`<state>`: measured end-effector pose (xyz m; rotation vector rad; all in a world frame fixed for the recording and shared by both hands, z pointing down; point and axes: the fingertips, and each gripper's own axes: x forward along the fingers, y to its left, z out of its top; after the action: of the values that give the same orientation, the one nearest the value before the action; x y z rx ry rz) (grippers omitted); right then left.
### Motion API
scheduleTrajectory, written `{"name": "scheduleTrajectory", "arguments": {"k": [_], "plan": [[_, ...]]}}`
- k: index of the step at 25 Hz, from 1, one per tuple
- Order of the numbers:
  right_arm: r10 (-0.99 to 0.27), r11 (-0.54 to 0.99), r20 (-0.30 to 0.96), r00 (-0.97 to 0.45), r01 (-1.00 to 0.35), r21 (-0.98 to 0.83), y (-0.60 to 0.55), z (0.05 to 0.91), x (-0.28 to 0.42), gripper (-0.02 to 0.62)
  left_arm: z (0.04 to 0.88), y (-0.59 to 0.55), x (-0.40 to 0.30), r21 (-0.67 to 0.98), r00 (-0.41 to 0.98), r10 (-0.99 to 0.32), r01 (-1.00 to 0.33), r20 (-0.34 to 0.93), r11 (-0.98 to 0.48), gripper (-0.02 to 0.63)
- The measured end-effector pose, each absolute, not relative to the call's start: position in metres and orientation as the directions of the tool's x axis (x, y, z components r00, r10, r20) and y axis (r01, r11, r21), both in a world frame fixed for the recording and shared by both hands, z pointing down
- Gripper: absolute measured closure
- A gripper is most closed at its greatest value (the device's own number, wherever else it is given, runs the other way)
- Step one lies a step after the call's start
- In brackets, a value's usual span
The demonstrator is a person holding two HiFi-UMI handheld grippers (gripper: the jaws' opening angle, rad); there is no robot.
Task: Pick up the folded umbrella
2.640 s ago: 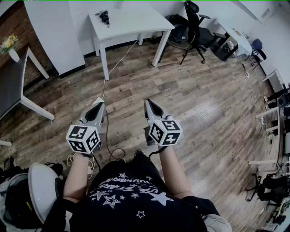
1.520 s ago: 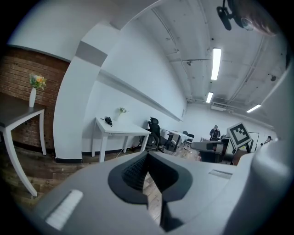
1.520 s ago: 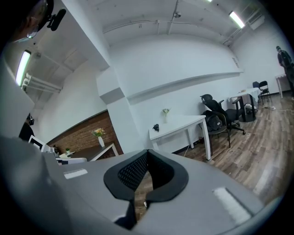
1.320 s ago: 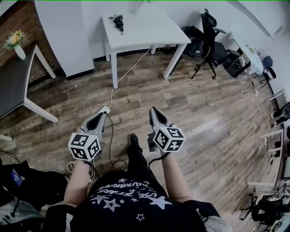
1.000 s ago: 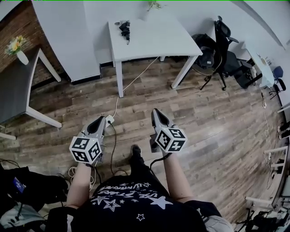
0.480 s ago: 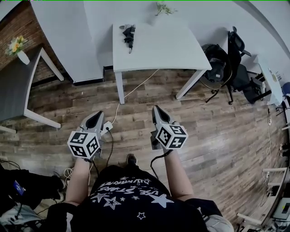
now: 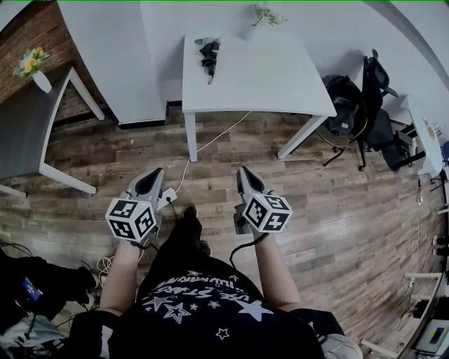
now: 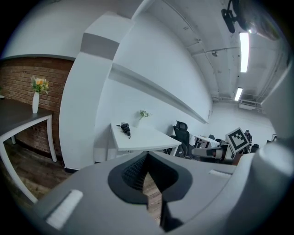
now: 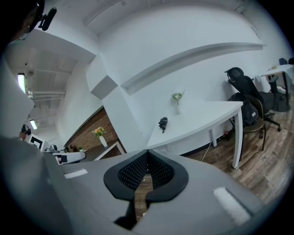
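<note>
The folded umbrella [image 7: 209, 53] (black, lying flat) is found on the white tabletop [image 7: 273, 77], near its far left corner, and is touched by nothing. A small vase of greenery [image 7: 262, 14] is noted at the tabletop's far edge, to the right of the umbrella. A cable [image 7: 210, 140] is seen running out from under the tabletop across the wooden floor [image 7: 337, 189]. Both claws are held short of the tabletop's near edge, well apart from it. The left claw [image 7: 156, 172] is closed with nothing between its pads, and the right claw [image 7: 243, 170] — likewise closed — is empty.
</note>
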<state>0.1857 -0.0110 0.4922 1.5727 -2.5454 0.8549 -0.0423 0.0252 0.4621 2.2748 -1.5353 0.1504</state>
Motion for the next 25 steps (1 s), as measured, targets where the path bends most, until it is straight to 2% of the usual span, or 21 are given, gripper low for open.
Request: {"name": "scheduleTrajectory", "arguments": {"k": [11, 25], "plan": [[-0.831, 0.327, 0.305, -0.466, -0.852, -0.409, -0.098, 0.483, 0.177, 0.580, 0.456, -0.065, -0.054, 0.240, 0.402, -0.877, -0.908, 0.264, -0.344, 0.603], [-0.830, 0.288, 0.362, -0.423, -0.883, -0.371, -0.275, 0.489, 0.116, 0.578, 0.459, -0.223, -0.113, 0.242, 0.408, -0.868, -0.906, 0.284, -0.347, 0.603]]}}
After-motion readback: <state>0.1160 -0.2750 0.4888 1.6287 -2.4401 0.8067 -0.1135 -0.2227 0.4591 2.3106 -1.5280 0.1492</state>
